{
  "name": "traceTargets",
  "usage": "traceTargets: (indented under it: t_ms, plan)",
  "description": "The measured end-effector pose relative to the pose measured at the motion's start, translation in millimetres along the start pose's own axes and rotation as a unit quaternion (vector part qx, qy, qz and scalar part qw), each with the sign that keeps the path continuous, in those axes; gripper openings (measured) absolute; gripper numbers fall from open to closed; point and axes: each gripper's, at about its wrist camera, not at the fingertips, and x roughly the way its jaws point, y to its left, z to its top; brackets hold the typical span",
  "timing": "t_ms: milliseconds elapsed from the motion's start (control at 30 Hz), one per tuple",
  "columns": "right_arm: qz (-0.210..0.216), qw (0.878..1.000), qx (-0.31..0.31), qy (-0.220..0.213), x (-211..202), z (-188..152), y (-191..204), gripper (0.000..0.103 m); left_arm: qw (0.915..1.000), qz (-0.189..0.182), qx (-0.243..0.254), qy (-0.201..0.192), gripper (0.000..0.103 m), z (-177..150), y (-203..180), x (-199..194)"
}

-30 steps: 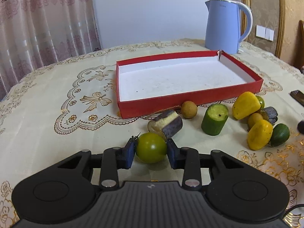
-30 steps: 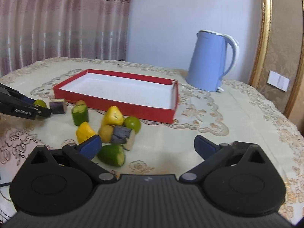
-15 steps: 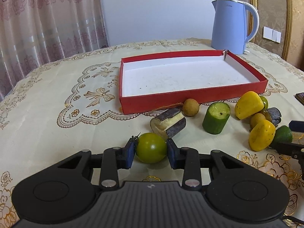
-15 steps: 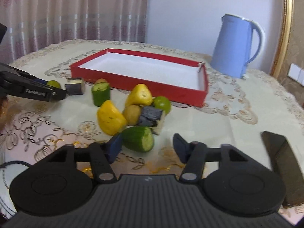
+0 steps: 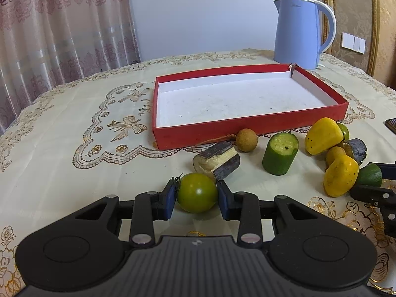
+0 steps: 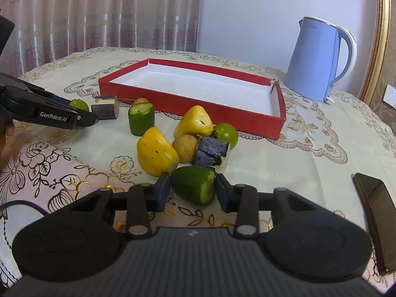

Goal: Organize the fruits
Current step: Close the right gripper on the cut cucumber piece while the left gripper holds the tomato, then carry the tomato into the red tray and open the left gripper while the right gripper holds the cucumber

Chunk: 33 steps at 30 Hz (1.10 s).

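From the left wrist cam, the left gripper (image 5: 197, 199) has its blue pads pinched on the round green fruit (image 5: 197, 192) sitting on the tablecloth (image 5: 61, 136) short of the red tray (image 5: 250, 130); it's round and held only at its sides, so I'd guess it could roll out on the lift, or bump the dark-skinned cane chunk (image 5: 216, 162) just behind it. From the right wrist cam, the right gripper (image 6: 192, 191) has just been closing and its pads now sit against both sides of the cut green piece (image 6: 194, 184), which lies sideways with its cut face toward the right pad. That piece tapers, so it might squirt forward into the yellow fruit (image 6: 156, 152) and the dark cane chunk (image 6: 212, 154) right behind it and scatter that pile.
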Motion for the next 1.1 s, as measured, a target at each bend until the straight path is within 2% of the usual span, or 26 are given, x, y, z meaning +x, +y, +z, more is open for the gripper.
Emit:
traceTargets:
  t_ms: [433,667,1100]
  plan:
    - [-0.013,0.999,0.011,-0.037,-29,3,-11,0.037,0.9984,0.041,0.002,-0.039,0.034,18,10,-21]
    - [-0.009,0.998,0.023,-0.061,-39,4,-15,0.037,0.9975,0.050,-0.004,-0.050,0.034,30,10,-23]
    - [0.002,0.992,0.064,-0.106,-53,10,-25,0.037,0.9980,0.020,-0.036,-0.048,0.034,60,4,-11]
